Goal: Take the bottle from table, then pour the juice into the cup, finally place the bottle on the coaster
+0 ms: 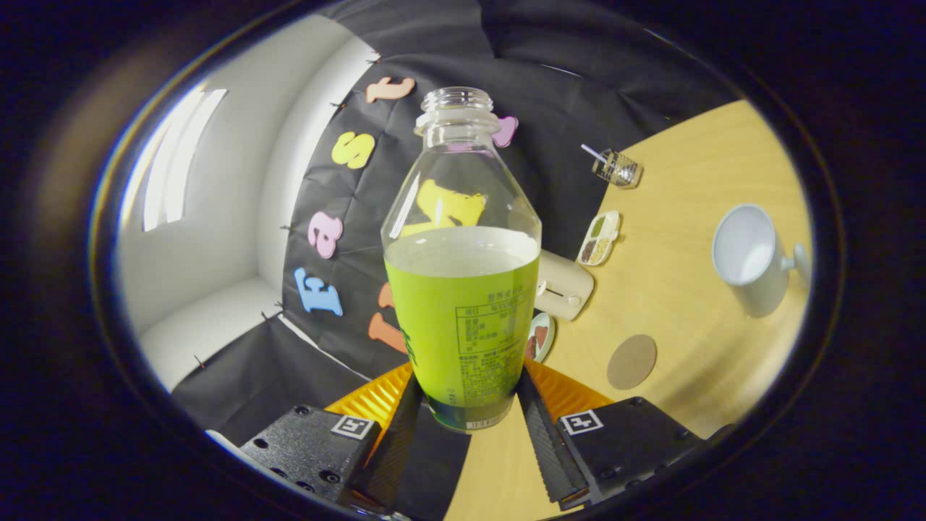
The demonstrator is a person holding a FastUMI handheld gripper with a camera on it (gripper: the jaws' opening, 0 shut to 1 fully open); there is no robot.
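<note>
Uncapped bottle [463, 289], green label, half-full, clamped between claw [466, 405] fingers

The gripper [466, 427] is built from two black textured blocks studded with dark screws; a square white marker with a black pattern is fixed on each block; ribbed orange panels are seen behind the serrated fingers [544, 441].

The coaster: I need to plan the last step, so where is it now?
In the gripper view the round brown coaster lies flat on the wooden table, beyond the fingers, between the held bottle and the white cup.
</note>
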